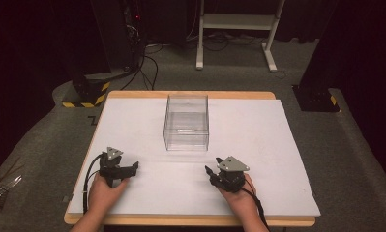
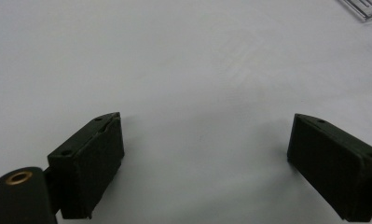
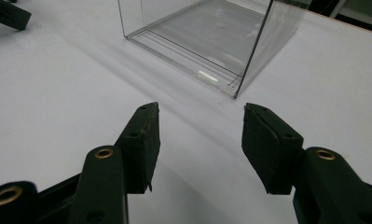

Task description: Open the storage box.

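Bench (image 1: 132,125) covered in white. Clear box (image 1: 186,123) set toward the far edge, midway across, empty. Left tool (image 1: 134,166) and right tool (image 1: 207,169) held near the front edge, both wide, nothing gripped. A thin wall is best approached squarely.

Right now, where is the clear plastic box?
In the high view, the clear plastic box stands at the white table's middle, toward the far edge, beyond both grippers.

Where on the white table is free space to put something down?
Bare patches: left and right of the clear box, up to the table edges, and the strip between the box and the two tools. The near edge is occupied by the left tool and right tool.
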`<state>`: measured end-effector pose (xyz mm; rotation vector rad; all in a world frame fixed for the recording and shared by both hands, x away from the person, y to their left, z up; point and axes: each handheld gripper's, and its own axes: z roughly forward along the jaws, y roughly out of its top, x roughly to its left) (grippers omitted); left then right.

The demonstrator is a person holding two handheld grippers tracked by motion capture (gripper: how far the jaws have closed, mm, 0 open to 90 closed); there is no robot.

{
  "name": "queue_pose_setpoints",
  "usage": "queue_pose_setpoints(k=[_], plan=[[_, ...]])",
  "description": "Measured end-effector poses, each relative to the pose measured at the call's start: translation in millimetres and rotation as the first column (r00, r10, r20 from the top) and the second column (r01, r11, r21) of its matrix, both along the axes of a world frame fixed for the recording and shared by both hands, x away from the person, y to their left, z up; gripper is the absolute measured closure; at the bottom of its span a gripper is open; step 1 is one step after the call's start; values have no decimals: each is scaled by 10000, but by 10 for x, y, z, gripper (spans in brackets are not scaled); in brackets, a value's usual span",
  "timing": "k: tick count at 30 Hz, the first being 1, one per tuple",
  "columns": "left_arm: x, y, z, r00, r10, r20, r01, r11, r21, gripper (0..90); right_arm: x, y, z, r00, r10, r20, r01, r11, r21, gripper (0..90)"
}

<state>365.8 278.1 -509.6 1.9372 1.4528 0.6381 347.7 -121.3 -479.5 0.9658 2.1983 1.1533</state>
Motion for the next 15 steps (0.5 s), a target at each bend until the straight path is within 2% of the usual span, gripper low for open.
queue_pose_setpoints(k=[6,9,15], plan=[[-1,0,0,10000,-4,6,4,10000,10,109,26,33,2,9998,70,-210,-67,9998,161,431],[-2,-2,0,10000,0,14,0,10000,12,110,46,47,36,9997,109,-226,-99,9990,444,434],[-2,-1,0,10000,-2,14,2,10000,13,110,102,84,88,9996,190,-186,-181,9988,455,426]])
